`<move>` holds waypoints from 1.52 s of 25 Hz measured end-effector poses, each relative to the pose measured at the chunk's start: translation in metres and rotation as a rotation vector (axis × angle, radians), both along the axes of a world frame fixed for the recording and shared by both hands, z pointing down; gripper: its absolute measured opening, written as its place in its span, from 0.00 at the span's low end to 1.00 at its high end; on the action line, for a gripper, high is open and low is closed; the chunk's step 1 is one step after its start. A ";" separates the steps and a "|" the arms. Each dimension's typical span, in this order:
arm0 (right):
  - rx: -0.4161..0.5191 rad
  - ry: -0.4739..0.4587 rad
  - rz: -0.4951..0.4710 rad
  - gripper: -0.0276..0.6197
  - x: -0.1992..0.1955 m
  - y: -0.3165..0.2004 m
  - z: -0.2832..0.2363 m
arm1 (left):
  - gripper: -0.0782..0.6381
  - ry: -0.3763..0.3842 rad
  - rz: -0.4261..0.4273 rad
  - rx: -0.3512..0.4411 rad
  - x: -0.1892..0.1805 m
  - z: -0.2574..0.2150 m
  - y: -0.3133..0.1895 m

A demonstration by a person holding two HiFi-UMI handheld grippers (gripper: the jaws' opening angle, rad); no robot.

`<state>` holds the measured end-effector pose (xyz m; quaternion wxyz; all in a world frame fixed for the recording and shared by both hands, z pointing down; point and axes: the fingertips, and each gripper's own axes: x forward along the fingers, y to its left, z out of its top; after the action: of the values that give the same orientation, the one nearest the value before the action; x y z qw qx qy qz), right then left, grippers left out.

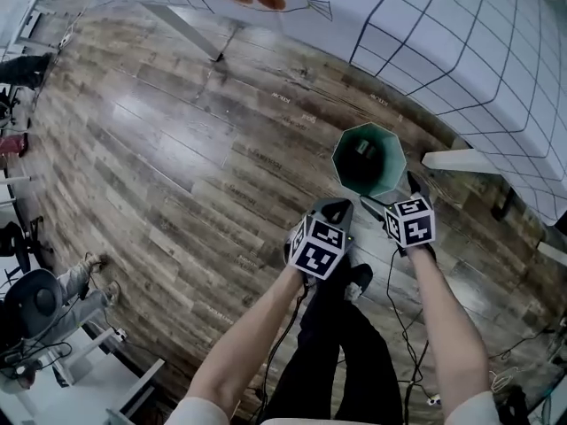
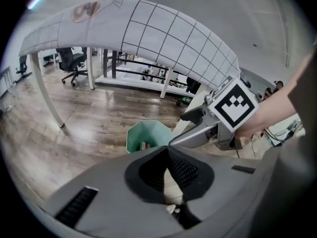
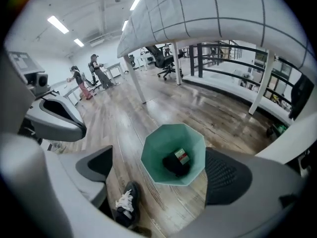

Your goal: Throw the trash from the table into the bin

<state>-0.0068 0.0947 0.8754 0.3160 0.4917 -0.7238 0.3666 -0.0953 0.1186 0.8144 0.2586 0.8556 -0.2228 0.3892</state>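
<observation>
Right gripper view: the right gripper (image 3: 161, 170) is hovering, jaws wide apart and empty, over the teal octagonal plastic bin (image 3: 151, 152), where dark labelled trash (image 3: 176, 163) is lying. The left gripper (image 2: 168, 170) is pinching nothing. Lifting clear of the rim before turning tableward seems wisest.

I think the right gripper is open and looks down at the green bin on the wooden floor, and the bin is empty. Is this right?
The bin is not empty: the right gripper view shows a dark item and a small red-and-green packet inside it. The rest holds: the right gripper is open and looks down at the bin.
</observation>
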 end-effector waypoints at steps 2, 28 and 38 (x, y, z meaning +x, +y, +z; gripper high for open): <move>0.001 -0.014 0.023 0.93 0.005 0.003 -0.007 | 0.14 -0.015 -0.001 0.006 -0.004 -0.006 0.000; 0.120 -0.072 0.162 0.27 0.015 0.024 -0.128 | 0.14 -0.004 0.028 0.117 0.022 -0.124 -0.011; 0.117 -0.170 0.283 0.04 0.035 0.044 -0.180 | 0.14 -0.011 0.012 0.100 0.018 -0.166 0.006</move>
<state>0.0281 0.1384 0.6952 0.1696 0.5735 -0.6915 0.4052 -0.0770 0.1243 0.6487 0.2119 0.8667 -0.2383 0.3837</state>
